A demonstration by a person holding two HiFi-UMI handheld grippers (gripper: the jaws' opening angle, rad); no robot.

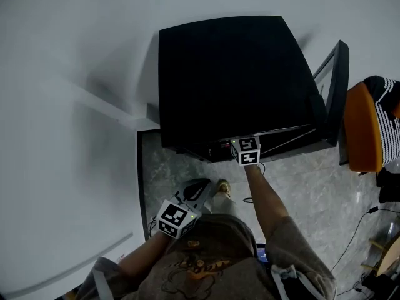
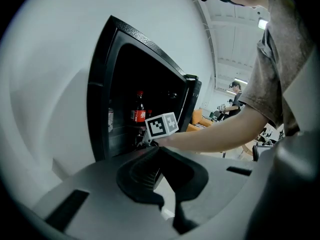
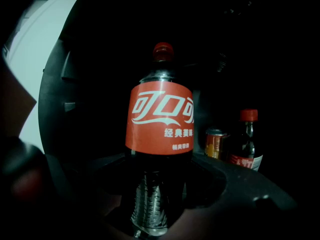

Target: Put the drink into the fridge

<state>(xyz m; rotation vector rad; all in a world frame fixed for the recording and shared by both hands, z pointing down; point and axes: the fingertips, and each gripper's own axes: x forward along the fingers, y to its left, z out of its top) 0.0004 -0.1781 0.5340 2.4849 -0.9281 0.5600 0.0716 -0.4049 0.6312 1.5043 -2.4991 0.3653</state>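
The cola bottle (image 3: 159, 124) stands upright inside the dark fridge (image 1: 231, 74), gripped low on its body by the right claw (image 3: 155, 199), probably so that it can be set down level. A smaller bottle (image 3: 246, 144) and a can (image 3: 216, 143) stand at its 4 o'clock. The right arm reaches straight out toward 12 o'clock, past the open door (image 1: 334, 92). The left claw (image 2: 157, 154) is closed on nothing and hangs back near the person's waist.
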